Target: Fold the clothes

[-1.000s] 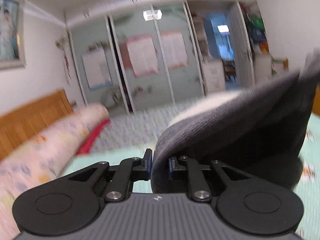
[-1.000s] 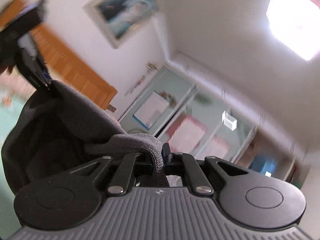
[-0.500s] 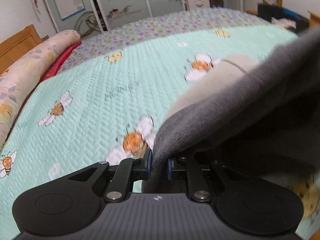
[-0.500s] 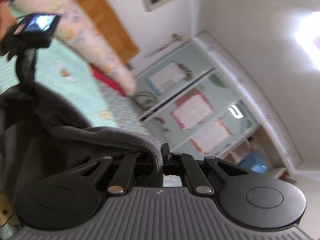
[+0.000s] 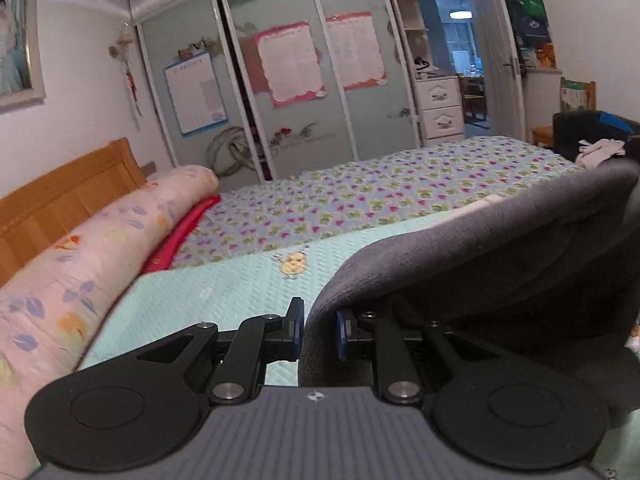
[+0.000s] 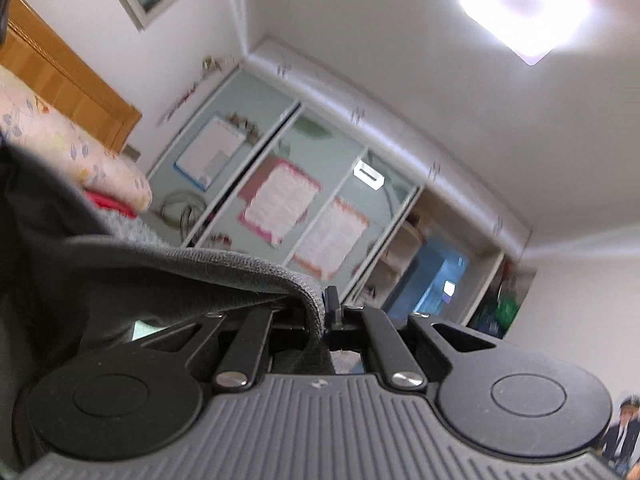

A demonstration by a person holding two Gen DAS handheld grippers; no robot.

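A dark grey knit garment (image 5: 500, 264) hangs in an arc over the mint bee-print quilt (image 5: 224, 292), held up at two points. One edge of it fills the gap between the blue pads of my left gripper (image 5: 318, 332), whose jaws are opening slightly while still touching the cloth on both sides. My right gripper (image 6: 325, 312) points level toward the wardrobe and is shut on another folded edge of the grey garment (image 6: 180, 276), which drapes off to the left. The lower part of the garment is hidden behind both gripper bodies.
A rolled floral duvet (image 5: 80, 264) and a red pillow (image 5: 184, 232) lie along the wooden headboard (image 5: 60, 196) at left. A flowered sheet (image 5: 380, 188) covers the far half of the bed. Sliding wardrobe doors (image 5: 304, 80) stand behind; a dark chair with clothes (image 5: 592, 140) is at right.
The left view has swung from looking down at the quilt back up toward the wardrobe, lower over the bed. The right view has rolled, and the other gripper is gone from it. Both grips hold.
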